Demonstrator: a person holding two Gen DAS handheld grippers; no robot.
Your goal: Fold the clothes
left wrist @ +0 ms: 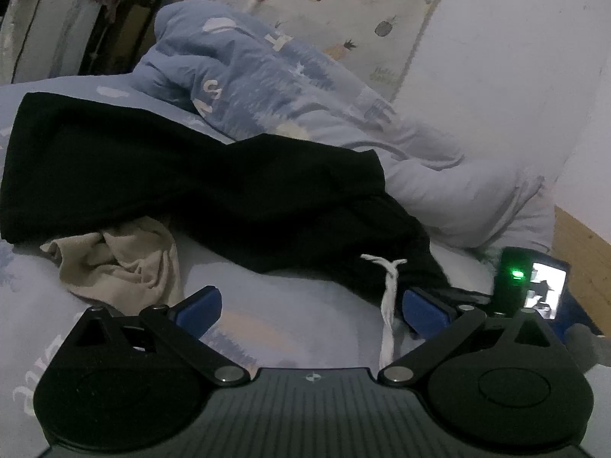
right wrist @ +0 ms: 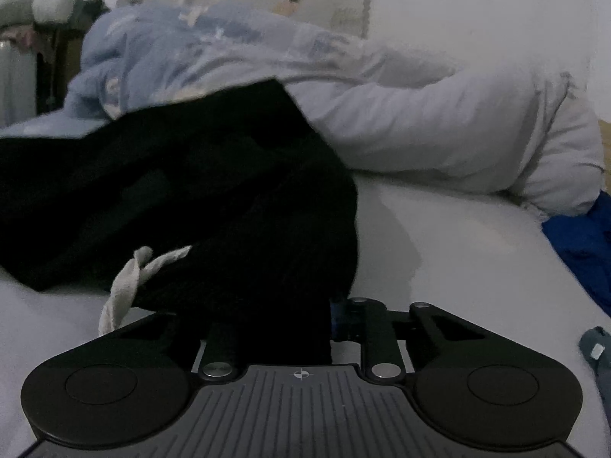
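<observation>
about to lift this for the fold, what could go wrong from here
1. The right gripper pinches only a bunched edge of the black garment, so the cloth may slip out or lift twisted.
2. The white drawstring dangles beside the open left gripper, whose fingers could snag it.
3. The beige cloth lies partly under the black garment and may drag along.
</observation>
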